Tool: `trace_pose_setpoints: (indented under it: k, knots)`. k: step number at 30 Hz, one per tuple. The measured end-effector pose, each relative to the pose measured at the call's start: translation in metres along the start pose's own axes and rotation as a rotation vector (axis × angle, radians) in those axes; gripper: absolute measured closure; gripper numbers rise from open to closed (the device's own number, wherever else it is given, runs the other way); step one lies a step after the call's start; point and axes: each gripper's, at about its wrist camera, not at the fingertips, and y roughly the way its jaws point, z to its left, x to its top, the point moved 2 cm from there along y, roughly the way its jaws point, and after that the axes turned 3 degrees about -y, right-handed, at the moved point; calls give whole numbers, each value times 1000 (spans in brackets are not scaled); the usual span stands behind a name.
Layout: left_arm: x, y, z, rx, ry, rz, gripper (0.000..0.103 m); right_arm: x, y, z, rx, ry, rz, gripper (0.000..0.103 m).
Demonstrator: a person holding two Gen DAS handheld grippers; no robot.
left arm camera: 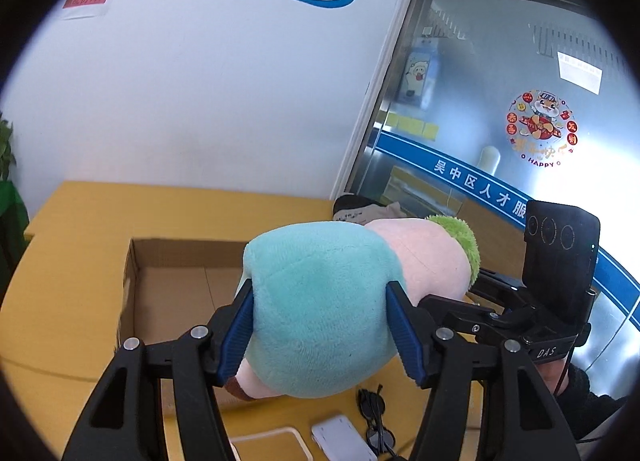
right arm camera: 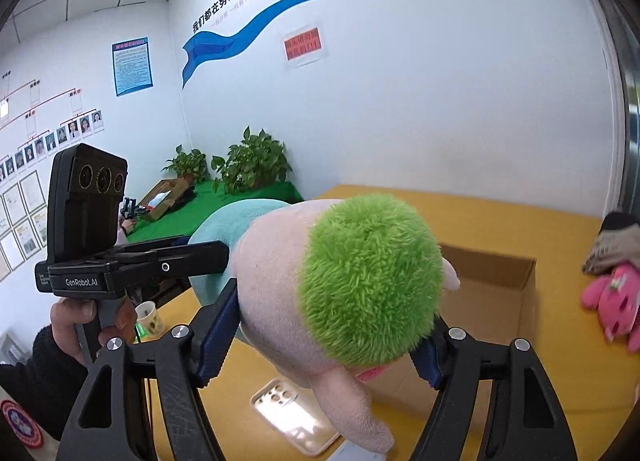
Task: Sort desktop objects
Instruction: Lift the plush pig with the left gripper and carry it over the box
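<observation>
Both grippers — left gripper (left arm camera: 320, 325), right gripper (right arm camera: 320, 337) — clamp plush toy (left arm camera: 320, 301) above cardboard box (left arm camera: 168, 285).

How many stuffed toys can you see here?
2. The big pink, teal and green plush toy is held off the desk between the left gripper and right gripper. A small pink plush lies on the desk at far right. Others may be hidden.

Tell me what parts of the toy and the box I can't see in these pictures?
- Plush toy: its face shows in neither view; each wrist view sees one end only.
- Cardboard box: part of its floor, left wrist view, hidden behind the toy and the left gripper.
- Phone case: partly covered by the toy's leg, right wrist view.
- Sunglasses: cut off by the bottom edge.
</observation>
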Motion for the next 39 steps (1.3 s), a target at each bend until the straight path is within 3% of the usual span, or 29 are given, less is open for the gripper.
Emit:
trace_pose_setpoints:
  k: [16,22,30,39]
  knots:
    - [96,31,55,77,32,-39,41,98,74,-38,15,34,-53,24]
    - [115,67,84,122,19,-13,41,110,125,-74,66,120,-45,24]
    - [105,140,146,149,-34,72,41,86,211,-128,85,239,-12,24]
    - [30,234,229,168,-154,285,41,-6,319,-185,89,403,159,24]
